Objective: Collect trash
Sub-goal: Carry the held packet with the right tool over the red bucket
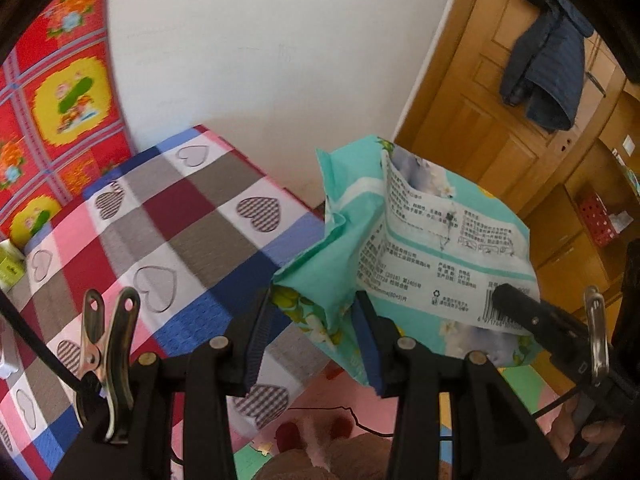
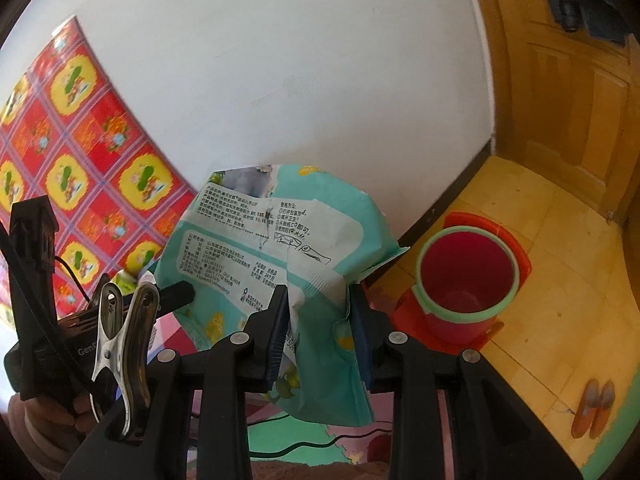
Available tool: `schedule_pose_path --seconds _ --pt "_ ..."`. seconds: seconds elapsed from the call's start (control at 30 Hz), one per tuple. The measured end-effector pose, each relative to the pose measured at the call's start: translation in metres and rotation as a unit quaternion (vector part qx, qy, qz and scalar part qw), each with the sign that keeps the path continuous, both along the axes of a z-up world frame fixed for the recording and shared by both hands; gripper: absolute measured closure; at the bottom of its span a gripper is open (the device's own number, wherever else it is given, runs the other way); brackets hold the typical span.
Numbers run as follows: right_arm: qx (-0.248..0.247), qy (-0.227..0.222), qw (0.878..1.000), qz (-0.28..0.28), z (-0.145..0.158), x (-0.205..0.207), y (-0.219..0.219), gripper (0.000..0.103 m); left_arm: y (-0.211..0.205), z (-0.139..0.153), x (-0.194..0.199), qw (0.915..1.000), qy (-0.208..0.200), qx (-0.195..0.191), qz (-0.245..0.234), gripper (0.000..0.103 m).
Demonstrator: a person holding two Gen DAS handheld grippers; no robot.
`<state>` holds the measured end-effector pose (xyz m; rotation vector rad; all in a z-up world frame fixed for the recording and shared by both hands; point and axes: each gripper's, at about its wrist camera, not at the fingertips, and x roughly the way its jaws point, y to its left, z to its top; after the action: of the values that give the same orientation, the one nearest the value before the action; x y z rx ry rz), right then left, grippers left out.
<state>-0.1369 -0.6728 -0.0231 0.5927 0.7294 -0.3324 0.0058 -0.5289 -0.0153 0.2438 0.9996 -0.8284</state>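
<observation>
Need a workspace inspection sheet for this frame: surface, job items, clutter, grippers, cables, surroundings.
Surface: checked heart-pattern cloth on a table; yellow floor mats beyond it.
Job's things: crumpled teal printed plastic wrapper held in the air between both grippers; red bin with green rim on the floor, open, looks empty.
Clutter: small green box at the table edge; pair of orange slippers.
Grippers: left gripper and right gripper each clamped on the wrapper.
Cables: black cable trailing over the floor.
Surroundings: white wall, wooden door with a dark blue jacket hanging.
</observation>
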Motion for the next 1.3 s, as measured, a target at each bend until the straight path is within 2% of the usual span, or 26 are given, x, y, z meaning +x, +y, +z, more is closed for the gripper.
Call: schedule_pose_path --seconds 0.27,0.77,1.07,1.3 --pt "-0.004 0.001 1.000 -0.019 -0.001 -0.010 -0.038 0.072 -0.051 0.001 -0.008 0.9996 -0.017 -0.005 -0.019 0.060" --pt "0.018 0.021 1.000 -0.002 -0.026 -0.024 -0.159 0.072 -0.164 -0.033 -0.033 0.9998 0.015 0.013 0.001 0.060" --pt "0.014 0.056 0.998 0.027 -0.059 -0.026 -0.229 0.072 -0.228 -0.077 -0.047 0.9988 0.036 0.026 0.021 0.060" --pt "0.014 0.083 0.995 0.045 -0.099 -0.022 -0.268 0.072 -0.256 -0.130 -0.045 0.9968 0.062 0.019 0.047 0.060"
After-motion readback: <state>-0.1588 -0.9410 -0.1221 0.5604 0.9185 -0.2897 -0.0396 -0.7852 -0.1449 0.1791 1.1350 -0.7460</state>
